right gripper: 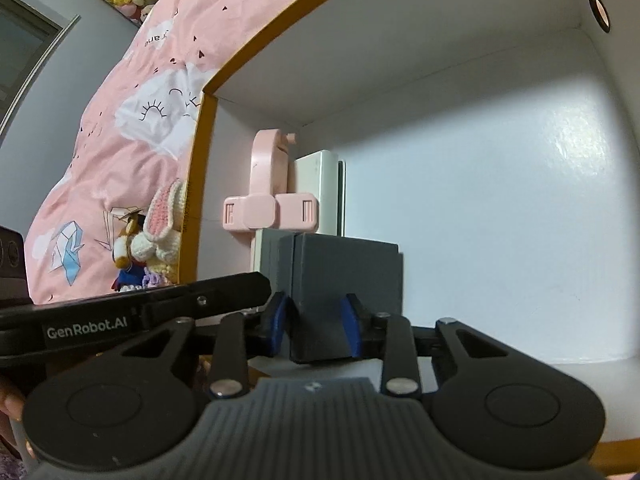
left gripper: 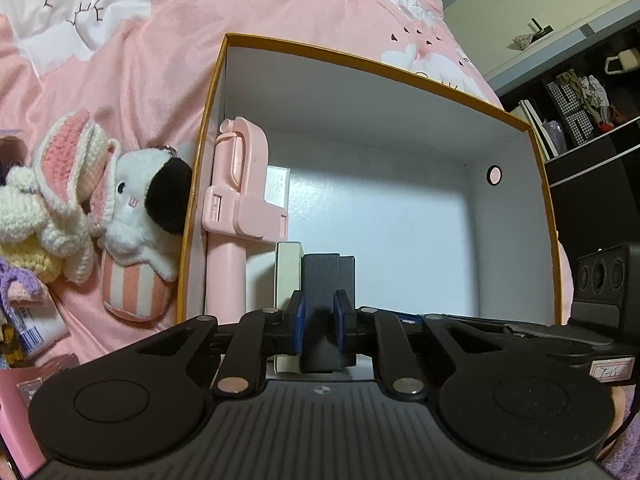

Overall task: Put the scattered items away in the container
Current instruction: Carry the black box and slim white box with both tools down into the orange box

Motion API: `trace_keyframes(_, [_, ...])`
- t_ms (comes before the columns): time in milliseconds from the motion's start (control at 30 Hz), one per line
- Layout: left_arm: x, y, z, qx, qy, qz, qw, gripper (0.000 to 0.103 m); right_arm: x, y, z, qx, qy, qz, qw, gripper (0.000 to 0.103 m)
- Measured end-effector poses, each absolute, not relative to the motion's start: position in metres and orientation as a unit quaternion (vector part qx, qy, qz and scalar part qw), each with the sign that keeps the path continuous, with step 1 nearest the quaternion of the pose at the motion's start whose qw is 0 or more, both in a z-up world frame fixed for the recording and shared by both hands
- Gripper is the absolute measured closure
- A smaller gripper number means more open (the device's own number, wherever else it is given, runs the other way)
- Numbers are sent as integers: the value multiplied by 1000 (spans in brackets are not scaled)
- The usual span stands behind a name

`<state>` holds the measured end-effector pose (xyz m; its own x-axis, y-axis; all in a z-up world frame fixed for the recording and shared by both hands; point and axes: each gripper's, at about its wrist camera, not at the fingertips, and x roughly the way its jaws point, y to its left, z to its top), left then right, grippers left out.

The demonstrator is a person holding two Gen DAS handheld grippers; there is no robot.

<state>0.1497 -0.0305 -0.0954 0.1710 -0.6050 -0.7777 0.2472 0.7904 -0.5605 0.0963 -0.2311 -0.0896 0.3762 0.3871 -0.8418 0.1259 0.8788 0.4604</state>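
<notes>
Pink bedspread [left gripper: 160, 60], box [left gripper: 360, 60], grey case [left gripper: 320, 276] between left tool [left gripper: 320, 320] pads

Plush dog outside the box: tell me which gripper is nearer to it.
Left. The left gripper sits in the box near the wall beside the plush dog; the right gripper sits further from that wall.

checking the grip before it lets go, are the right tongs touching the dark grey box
Touching. In the right wrist view both blue pads of the right tongs press against the sides of the dark grey box, with no gap showing.
</notes>
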Motion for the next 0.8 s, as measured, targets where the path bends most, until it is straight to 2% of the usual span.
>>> trace_keyframes(367, [145, -20, -90, -167, 562, -278, 761, 86, 87, -234, -77, 175, 541, 60, 820, 65])
trace_keyframes(600, [147, -22, -100, -159, 579, -265, 755, 86, 86, -238, -72, 158, 540, 53, 825, 65])
trace_keyframes(800, [152, -22, -107, -166, 580, -253, 757, 80, 88, -237, -73, 155, 546, 54, 821, 62])
